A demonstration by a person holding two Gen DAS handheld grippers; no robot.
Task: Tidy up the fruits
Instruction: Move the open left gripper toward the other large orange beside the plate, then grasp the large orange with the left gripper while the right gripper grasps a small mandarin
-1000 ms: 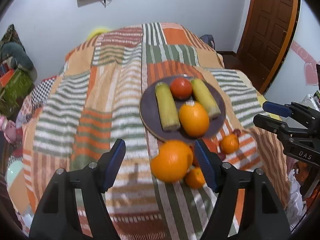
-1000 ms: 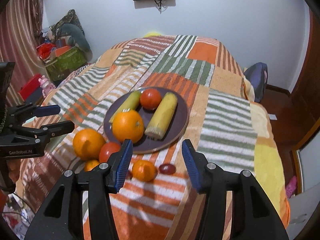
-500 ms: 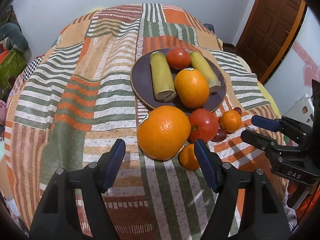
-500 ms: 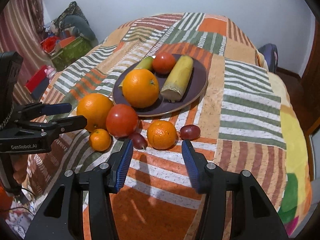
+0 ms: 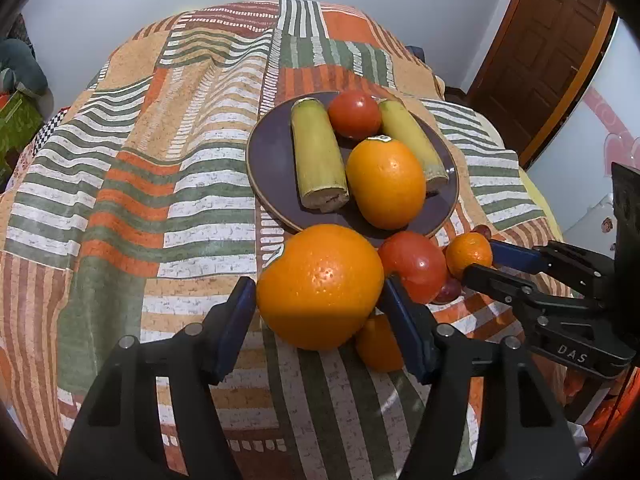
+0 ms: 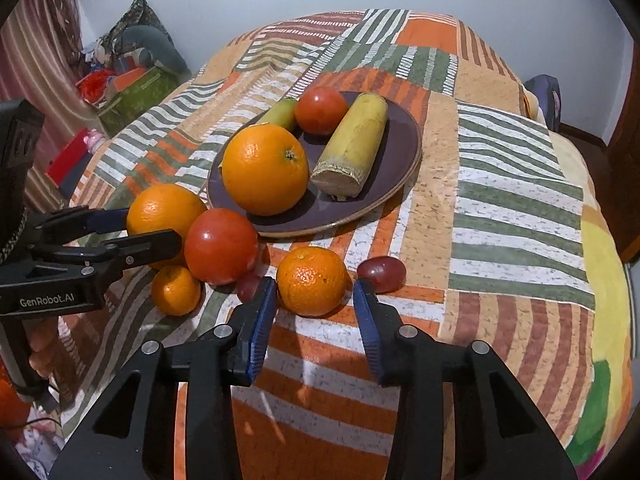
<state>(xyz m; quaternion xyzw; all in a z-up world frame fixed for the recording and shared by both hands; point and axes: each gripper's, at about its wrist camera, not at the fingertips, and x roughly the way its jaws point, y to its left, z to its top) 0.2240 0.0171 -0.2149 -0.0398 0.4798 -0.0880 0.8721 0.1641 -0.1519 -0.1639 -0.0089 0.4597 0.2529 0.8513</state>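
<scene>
A dark plate [image 5: 268, 160] on the bed holds an orange [image 5: 386, 184], a tomato [image 5: 354, 116] and two yellow-green banana pieces [image 5: 318, 156]. In front of it lie a big orange [image 5: 320, 284], a tomato [image 6: 220, 246], two mandarins and two grapes [image 6: 382, 274]. My left gripper [image 5: 318, 304] straddles the big orange with its jaws closing and a thin gap still at the left pad. My right gripper [image 6: 314, 300] is closing around the nearer mandarin [image 6: 312, 280], its pads just short of the peel. A smaller mandarin [image 6: 176, 290] sits partly behind the left gripper's finger.
A striped patchwork blanket [image 5: 160, 184] covers the bed. A brown door [image 5: 548, 48] stands at the right. Boxes and soft toys [image 6: 132, 76] are piled on the floor to the left of the bed.
Both grippers have come down towards the fruit in front of the plate. The left now straddles the big orange and the right the mandarin. Both jaws have narrowed.
</scene>
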